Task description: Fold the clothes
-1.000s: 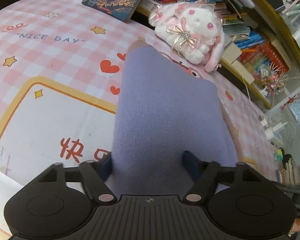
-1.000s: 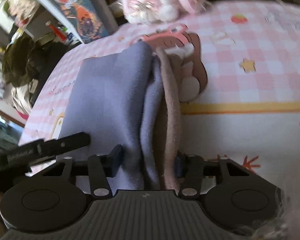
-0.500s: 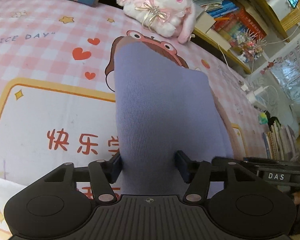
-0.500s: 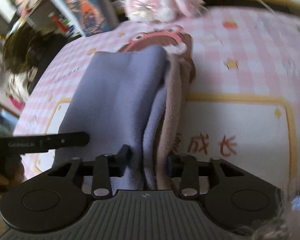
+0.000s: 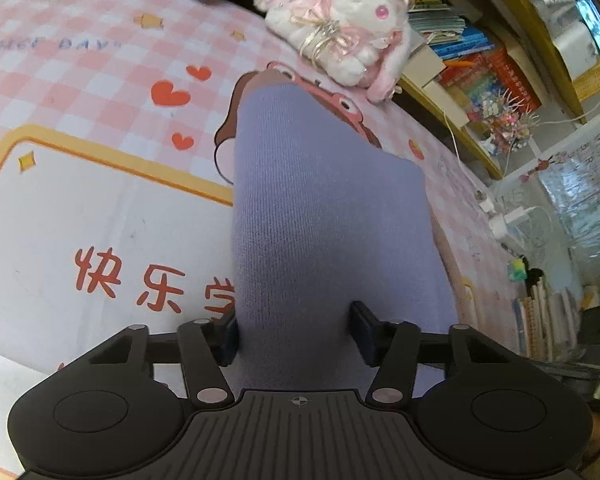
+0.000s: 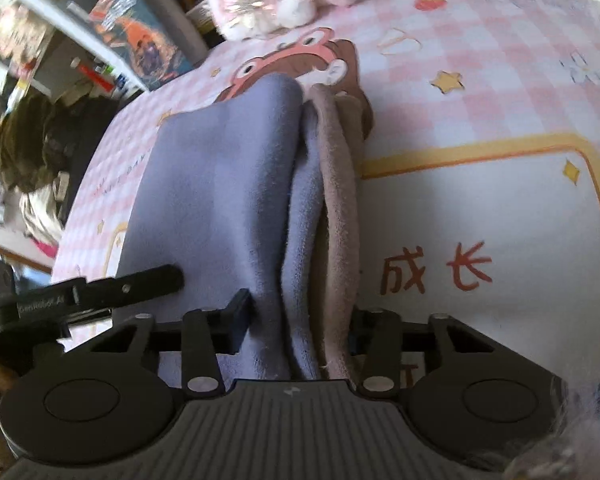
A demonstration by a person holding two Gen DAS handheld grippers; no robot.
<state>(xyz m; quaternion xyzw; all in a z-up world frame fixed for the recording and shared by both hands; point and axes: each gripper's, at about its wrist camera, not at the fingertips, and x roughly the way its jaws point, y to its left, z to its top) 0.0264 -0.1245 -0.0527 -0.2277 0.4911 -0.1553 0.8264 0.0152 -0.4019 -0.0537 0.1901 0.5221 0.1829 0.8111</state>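
Cloth, soft and light, drapes over the bedsheet; my left gripper has just been closing and clamps its near edge. My right gripper pinches bunched purple and tan layers, probably the same garment. Grip folded edges only; loose layers slip.

Both views were lit by soft daylight, bright on the checked bedspread; the left wrist view stayed sharp at its centre, while the shelves bowed under fisheye distortion; the right wrist view was smeared by motion blur, worst along its left and lower right edges; dark vignetting closed the corners; shadows were faint.
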